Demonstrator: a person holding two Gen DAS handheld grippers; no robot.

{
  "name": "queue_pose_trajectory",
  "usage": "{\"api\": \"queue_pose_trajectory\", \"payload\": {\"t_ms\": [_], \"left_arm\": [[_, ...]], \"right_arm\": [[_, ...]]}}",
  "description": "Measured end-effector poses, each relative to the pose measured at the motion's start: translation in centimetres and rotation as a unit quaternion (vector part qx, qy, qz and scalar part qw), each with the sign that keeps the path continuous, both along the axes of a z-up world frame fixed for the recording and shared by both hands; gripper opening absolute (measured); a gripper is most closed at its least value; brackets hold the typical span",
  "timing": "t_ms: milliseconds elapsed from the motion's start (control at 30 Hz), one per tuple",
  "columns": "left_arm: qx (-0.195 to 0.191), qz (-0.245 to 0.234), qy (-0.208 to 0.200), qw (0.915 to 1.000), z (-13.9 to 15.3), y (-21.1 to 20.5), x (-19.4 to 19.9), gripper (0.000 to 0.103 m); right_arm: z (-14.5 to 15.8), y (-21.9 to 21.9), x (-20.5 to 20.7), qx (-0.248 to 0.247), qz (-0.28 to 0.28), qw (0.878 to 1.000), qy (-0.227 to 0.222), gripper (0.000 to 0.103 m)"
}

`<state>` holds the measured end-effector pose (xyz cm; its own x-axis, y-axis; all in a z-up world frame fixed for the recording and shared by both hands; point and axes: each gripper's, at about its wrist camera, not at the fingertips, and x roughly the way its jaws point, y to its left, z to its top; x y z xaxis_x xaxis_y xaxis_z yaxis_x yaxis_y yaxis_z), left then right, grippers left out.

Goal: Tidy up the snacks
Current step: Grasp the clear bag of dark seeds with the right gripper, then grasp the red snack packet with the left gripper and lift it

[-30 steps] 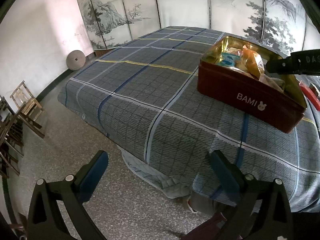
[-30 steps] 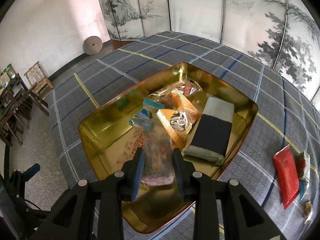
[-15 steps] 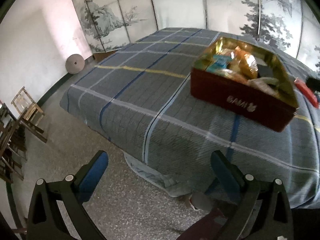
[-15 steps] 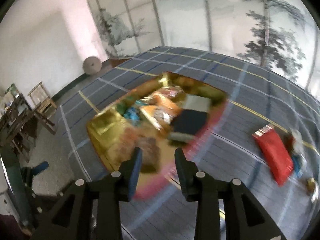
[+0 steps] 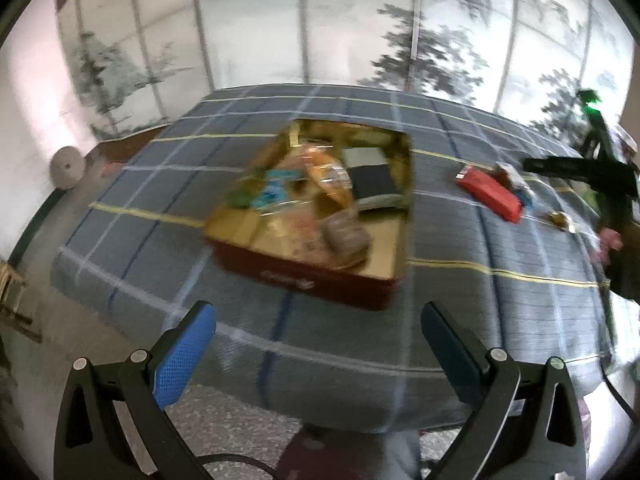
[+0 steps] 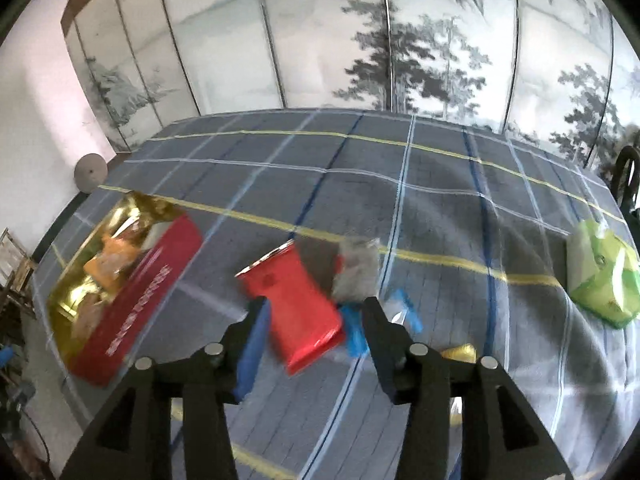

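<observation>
A red tin with a gold inside (image 5: 320, 284) stands on the blue checked cloth and holds several snack packets and a dark flat box (image 5: 372, 178). It shows at the left in the right wrist view (image 6: 132, 300). My left gripper (image 5: 320, 344) is open and empty, before the table's near edge. My right gripper (image 6: 316, 328) is open and empty above a red packet (image 6: 296, 304). A grey packet (image 6: 356, 268) and a blue wrapper (image 6: 354, 332) lie beside the red packet. The red packet also shows in the left wrist view (image 5: 490, 194).
A green packet (image 6: 600, 276) lies at the far right of the cloth. A small gold wrapper (image 6: 460, 354) lies near my right fingers. A painted folding screen (image 6: 360, 40) stands behind the table. Wooden chairs (image 6: 16, 276) stand at the left. The right gripper shows in the left wrist view (image 5: 580, 172).
My right gripper has swung right, from over the tin to over the red packet, and its jaws have widened. The snack it hung over now lies in the tin. My left gripper has risen and turned right.
</observation>
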<state>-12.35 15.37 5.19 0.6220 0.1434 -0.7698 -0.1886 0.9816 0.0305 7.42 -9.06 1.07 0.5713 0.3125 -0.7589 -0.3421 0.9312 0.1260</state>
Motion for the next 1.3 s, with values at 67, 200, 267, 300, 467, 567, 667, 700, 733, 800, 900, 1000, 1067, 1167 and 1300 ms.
{"api": "queue_pose_trajectory", "payload": {"t_ms": [67, 200, 267, 300, 467, 567, 667, 700, 733, 800, 900, 1000, 1067, 1167, 1300], "left_arm": [[0.001, -0.014, 0.008, 0.9999, 0.0, -1.1, 1.2, 0.101], [0.0, -0.031, 0.021, 0.9993, -0.2, -2.7, 3.3, 0.101], [0.001, -0.035, 0.028, 0.999, -0.4, -3.6, 4.3, 0.101], [0.0, -0.038, 0.032, 0.9988, -0.5, -3.8, 4.7, 0.101], [-0.014, -0.057, 0.047, 0.9971, -0.5, -5.3, 6.9, 0.101], [-0.047, -0.072, 0.059, 0.9946, -0.2, -6.4, 8.6, 0.101], [-0.099, -0.081, 0.085, 0.9881, -0.2, -7.2, 10.6, 0.101], [-0.126, -0.082, 0.095, 0.984, -0.2, -7.5, 11.7, 0.101], [-0.141, -0.08, 0.103, 0.9813, -0.2, -7.6, 12.3, 0.101], [-0.186, -0.065, 0.122, 0.9729, -0.4, -8.1, 14.6, 0.101], [-0.208, -0.031, 0.135, 0.9683, -0.5, -8.9, 17.3, 0.101], [-0.224, -0.012, 0.171, 0.9593, -1.0, -10.6, 21.1, 0.099], [-0.227, 0.002, 0.185, 0.9563, -1.5, -11.3, 22.8, 0.098], [-0.219, 0.035, 0.215, 0.9511, -3.1, -12.5, 25.3, 0.089], [-0.208, 0.081, 0.251, 0.942, -5.4, -13.5, 26.8, 0.079]], "right_arm": [[-0.6, 0.1, 1.8, -0.012, -0.003, 1.0, 0.003, 0.052], [-2.8, 0.6, 5.3, -0.039, -0.008, 0.999, 0.035, 0.054], [-3.7, 0.5, 6.5, -0.037, -0.005, 0.998, 0.044, 0.054], [-4.0, 0.4, 6.8, -0.048, -0.007, 0.998, 0.044, 0.048], [-2.6, -1.0, 5.9, -0.041, 0.005, 0.999, 0.025, 0.035], [0.2, -4.8, 3.1, 0.008, -0.011, 1.0, -0.004, 0.035], [0.7, -9.6, -0.9, 0.0, -0.043, 0.999, -0.02, 0.035], [0.3, -11.2, -2.0, -0.008, -0.056, 0.998, -0.019, 0.035], [0.0, -12.2, -2.7, -0.015, -0.065, 0.998, -0.019, 0.035], [-1.3, -15.3, -4.7, -0.039, -0.094, 0.995, -0.015, 0.035], [-2.7, -18.9, -5.9, -0.045, -0.123, 0.991, -0.008, 0.035], [-3.4, -20.9, -6.4, -0.031, -0.139, 0.99, -0.018, 0.035], [-3.6, -21.4, -6.3, -0.024, -0.142, 0.989, -0.025, 0.035], [-4.1, -22.1, -6.3, -0.008, -0.142, 0.989, -0.038, 0.035], [-4.6, -22.9, -5.9, 0.02, -0.142, 0.989, -0.025, 0.036]]}}
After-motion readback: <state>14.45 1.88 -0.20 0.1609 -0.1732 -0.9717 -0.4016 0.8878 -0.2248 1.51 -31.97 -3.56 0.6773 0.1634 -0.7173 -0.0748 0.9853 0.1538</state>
